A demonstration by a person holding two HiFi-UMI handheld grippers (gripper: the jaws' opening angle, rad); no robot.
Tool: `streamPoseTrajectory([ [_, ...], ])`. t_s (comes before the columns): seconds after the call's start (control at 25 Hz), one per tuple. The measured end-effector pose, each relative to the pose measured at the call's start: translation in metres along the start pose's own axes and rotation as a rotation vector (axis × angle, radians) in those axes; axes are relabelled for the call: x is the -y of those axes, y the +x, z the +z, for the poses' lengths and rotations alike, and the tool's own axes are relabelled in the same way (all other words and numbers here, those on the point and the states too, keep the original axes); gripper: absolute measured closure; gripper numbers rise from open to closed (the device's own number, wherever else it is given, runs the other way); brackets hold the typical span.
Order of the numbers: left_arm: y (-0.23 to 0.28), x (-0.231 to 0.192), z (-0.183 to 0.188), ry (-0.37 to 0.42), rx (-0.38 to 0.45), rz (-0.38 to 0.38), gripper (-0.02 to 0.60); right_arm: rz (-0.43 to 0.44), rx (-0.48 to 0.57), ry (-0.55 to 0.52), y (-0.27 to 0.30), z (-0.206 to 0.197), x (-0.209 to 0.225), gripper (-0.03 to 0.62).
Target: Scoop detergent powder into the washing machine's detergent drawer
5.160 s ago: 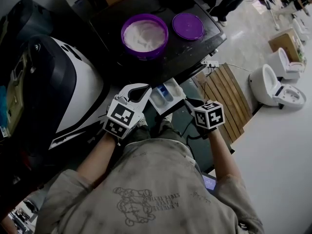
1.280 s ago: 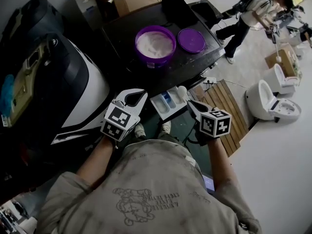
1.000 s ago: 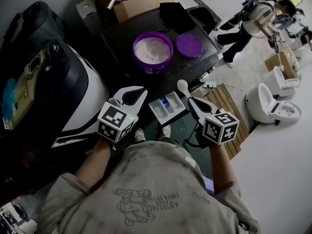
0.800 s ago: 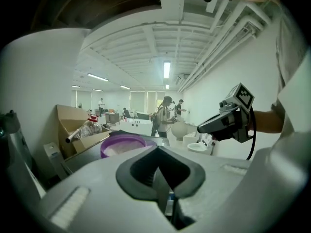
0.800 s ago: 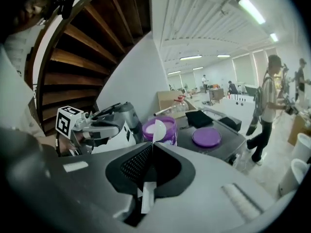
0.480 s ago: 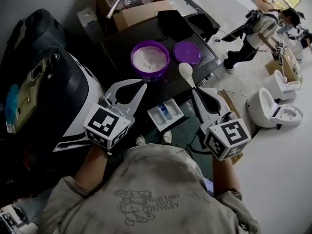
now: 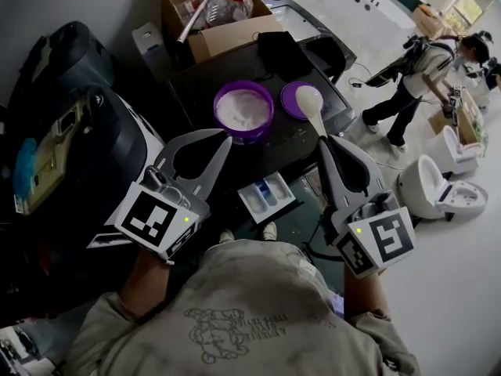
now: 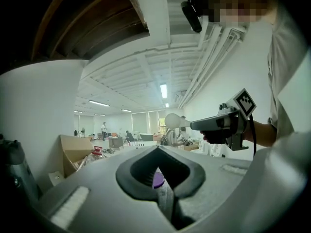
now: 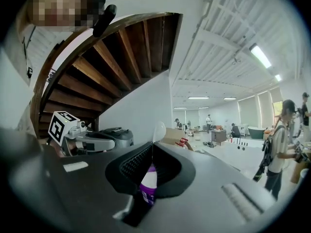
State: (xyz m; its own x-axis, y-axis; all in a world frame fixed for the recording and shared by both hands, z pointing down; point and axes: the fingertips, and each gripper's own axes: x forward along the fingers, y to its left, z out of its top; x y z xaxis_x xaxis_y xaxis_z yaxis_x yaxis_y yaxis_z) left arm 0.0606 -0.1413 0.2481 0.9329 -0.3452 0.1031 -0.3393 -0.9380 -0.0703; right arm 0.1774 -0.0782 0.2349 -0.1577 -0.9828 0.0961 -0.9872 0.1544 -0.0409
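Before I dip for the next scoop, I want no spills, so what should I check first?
1. Spoon clamped in right claw: ok.
2. Powder tub uncovered, lid lying beside it: ok.
3. Detergent drawer pulled open: ok.
4. Left claw shut with nothing in it: ok.
5. Spoon bowl empty: cannot tell.
6. Spoon above the tub: not ok; in the head view it hangs over the lid.

The purple tub is viewed steeply from above by the head camera and shared, nearly level, by both gripper views.
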Motion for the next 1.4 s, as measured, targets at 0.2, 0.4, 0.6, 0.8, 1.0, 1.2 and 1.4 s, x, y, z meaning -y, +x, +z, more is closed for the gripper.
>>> streamPoseTrajectory([
  [0.2,-0.006,-0.003,0.011,-0.022,0.041,0.014,0.581,0.01,0.049,0.016,-0.003,0.017,0.001,0.56],
  [0.4,-0.017,-0.012,0.019,-0.049,0.069,0.045,0.581,0.02,0.048,-0.011,-0.002,0.021,0.0,0.562],
  [0.6,-0.027,-0.022,0.016,-0.063,0.068,0.091,0.581,0.037,0.045,-0.02,0.0,0.021,0.0,0.562],
  [0.8,-0.032,-0.032,0.007,-0.077,0.055,0.132,0.581,0.045,0.037,-0.013,0.007,0.016,0.004,0.562],
  [1.0,-0.033,-0.038,0.005,-0.082,0.051,0.146,0.581,0.057,0.027,-0.007,0.014,0.012,0.006,0.562],
  [1.2,-0.031,-0.041,0.002,-0.085,0.041,0.149,0.581,0.063,0.023,-0.015,0.019,0.01,0.005,0.562],
  [1.4,-0.029,-0.044,-0.002,-0.087,0.037,0.15,0.581,0.062,0.014,-0.018,0.023,0.006,0.006,0.562],
])
